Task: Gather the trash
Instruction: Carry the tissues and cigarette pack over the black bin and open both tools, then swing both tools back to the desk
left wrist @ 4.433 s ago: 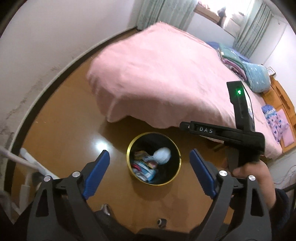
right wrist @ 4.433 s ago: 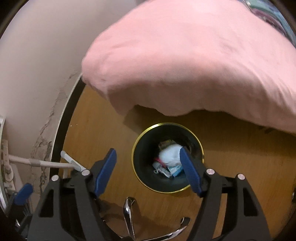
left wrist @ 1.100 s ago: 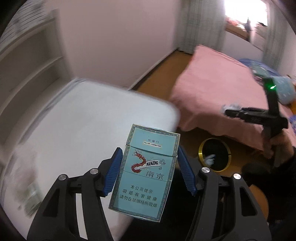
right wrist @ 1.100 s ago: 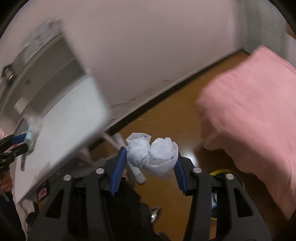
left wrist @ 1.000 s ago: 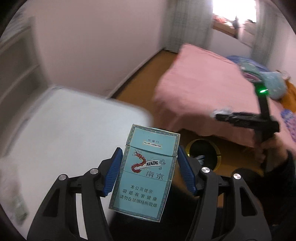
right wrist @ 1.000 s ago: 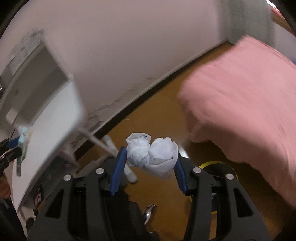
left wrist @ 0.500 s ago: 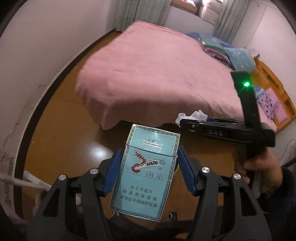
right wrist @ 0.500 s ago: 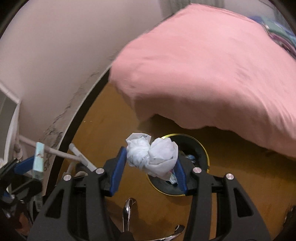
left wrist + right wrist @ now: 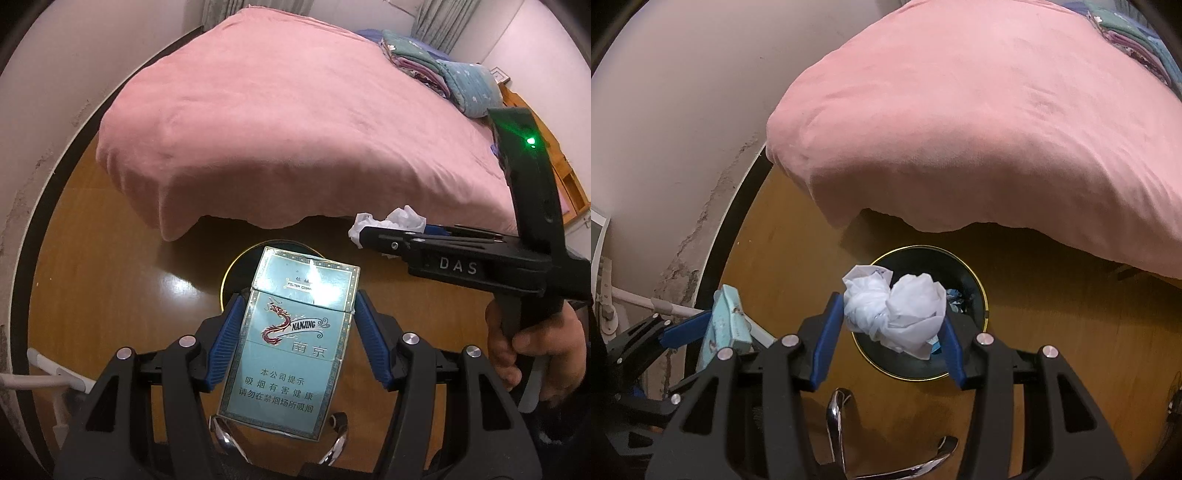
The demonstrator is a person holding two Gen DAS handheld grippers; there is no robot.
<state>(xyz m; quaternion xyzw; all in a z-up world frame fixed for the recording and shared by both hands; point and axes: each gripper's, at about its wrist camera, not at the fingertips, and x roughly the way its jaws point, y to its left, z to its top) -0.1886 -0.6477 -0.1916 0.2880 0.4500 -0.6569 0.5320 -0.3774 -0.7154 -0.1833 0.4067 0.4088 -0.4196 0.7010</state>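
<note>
A: Right, left gripper (image 9: pixel 297 338) status?
B: Clamped on light-blue "NANJING" cigarette pack (image 9: pixel 291 345), over black gold-rimmed bin (image 9: pixel 975 295).
A: Right gripper (image 9: pixel 892 325)?
B: Clamped on crumpled white tissue (image 9: pixel 897 310), same bin. "DAS" on its body.

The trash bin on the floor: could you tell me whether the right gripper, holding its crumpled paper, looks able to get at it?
Probably yes: the right gripper hangs over the trash bin, and nothing lies between the crumpled paper and its open mouth.
</note>
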